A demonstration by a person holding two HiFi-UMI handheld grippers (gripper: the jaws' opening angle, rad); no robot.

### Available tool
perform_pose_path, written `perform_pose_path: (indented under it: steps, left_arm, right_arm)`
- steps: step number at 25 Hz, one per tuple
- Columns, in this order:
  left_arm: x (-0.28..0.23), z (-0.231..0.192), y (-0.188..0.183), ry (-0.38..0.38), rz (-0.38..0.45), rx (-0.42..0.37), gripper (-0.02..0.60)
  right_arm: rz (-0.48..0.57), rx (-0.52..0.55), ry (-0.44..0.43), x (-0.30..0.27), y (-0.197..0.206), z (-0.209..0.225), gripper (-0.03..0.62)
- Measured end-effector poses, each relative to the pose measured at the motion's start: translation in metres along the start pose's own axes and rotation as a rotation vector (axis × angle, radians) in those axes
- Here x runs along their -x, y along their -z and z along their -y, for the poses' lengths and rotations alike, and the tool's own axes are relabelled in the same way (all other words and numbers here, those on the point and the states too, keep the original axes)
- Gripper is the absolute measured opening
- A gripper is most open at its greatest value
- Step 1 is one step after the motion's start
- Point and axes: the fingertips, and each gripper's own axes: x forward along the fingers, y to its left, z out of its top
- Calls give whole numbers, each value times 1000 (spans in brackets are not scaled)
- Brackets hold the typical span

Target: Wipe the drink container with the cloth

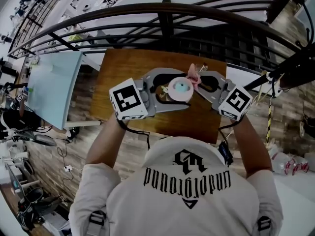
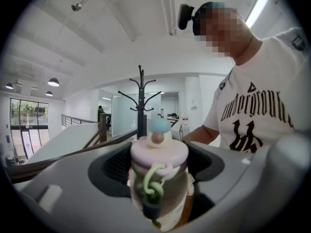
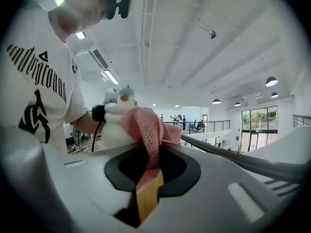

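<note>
**Head view.** A small clear drink bottle with a pale pink lid (image 1: 180, 89) is seen over the brown wooden table (image 1: 128, 68), enclosed by the left gripper (image 1: 165, 93). A pink mesh cloth (image 1: 193, 74), carried by the right gripper (image 1: 205, 82), is laid against the lid's far edge. Whether the bottle rests on the table cannot be told.

**Left gripper view.** The jaws are seen clamped on the bottle's (image 2: 159, 178) sides. A green loop strap (image 2: 153, 181) hanging from the lid is shown here alone, and the cloth is not shown at all.

**Right gripper view.** The jaws are pinched together on the cloth (image 3: 148, 125), whose free end is pressed against the bottle's (image 3: 115, 125) upper side. That contact is only hinted at from above.

Wiping is judged to be under way at the lid. Next, the cloth would need to be drawn down and around the body, against a firm left grip.
</note>
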Motion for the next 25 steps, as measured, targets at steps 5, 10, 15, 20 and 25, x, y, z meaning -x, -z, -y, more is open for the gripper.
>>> perform_pose_path:
  steps: [5,10,15,20,25]
  left_arm:
    - [-2,-13,-6,-26,4,-4,385]
    - [-4,-25,-6,-71,7,6,385]
    - [-5,-36,-7,-106,13,23,386]
    - [-4,-46,-7,-159,12,41,387]
    - [-5,-55,-6,-196,6,48,385]
  right_arm:
    - [50,33,38,11,-25,5,46]
    - [8,-65,61,15,24,0,46]
    - [-77,-138,53,13,85,-16,48]
    - [-81,-127,64,12,90,-16,48]
    - [49,-1,82,21,13,-12,48]
